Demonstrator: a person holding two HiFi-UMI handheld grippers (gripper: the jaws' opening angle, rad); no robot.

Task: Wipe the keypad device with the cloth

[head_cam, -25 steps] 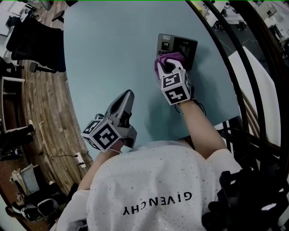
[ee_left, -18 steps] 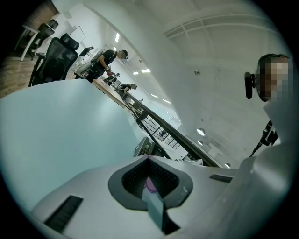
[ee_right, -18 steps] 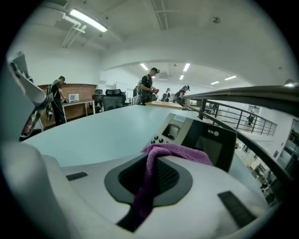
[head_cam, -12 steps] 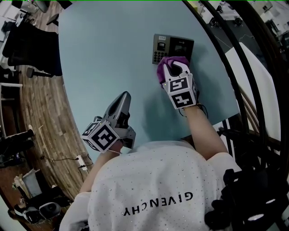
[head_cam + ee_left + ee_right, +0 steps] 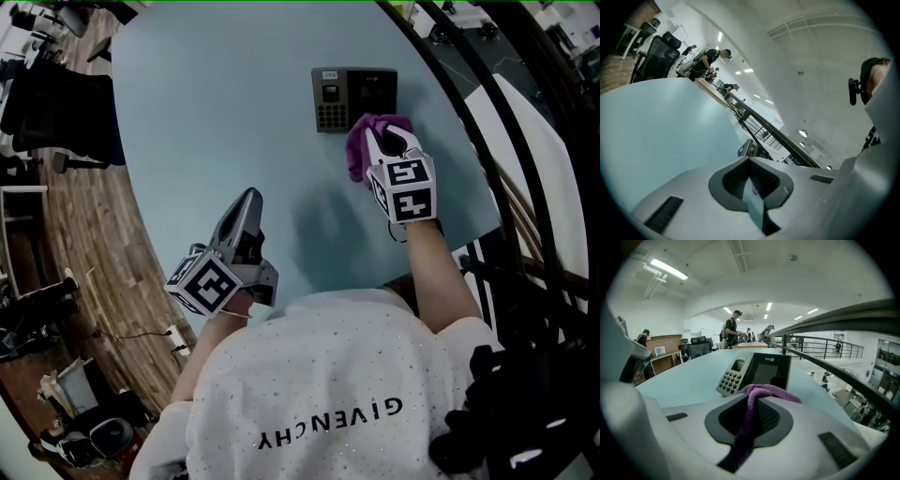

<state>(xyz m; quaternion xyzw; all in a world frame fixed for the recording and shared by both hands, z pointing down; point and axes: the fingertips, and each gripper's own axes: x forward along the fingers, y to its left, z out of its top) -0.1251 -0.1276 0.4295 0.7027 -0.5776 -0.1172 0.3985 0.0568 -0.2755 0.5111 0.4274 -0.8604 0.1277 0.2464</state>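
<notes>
The keypad device lies flat on the pale blue table, far side, with a number pad at its left and a dark screen at its right. It also fills the middle of the right gripper view as the keypad device. My right gripper is shut on a purple cloth, just below the device's right half and off it. The cloth hangs between the jaws. My left gripper rests shut on the table at lower left, holding nothing; the left gripper points along the table.
A black railing curves along the table's right edge. Office chairs and a wooden floor lie to the left. People stand at desks far behind in the right gripper view.
My right gripper has drawn back with the cloth from on top of the device, toward me and to the right; the device now shows whole. The left gripper has barely moved.
</notes>
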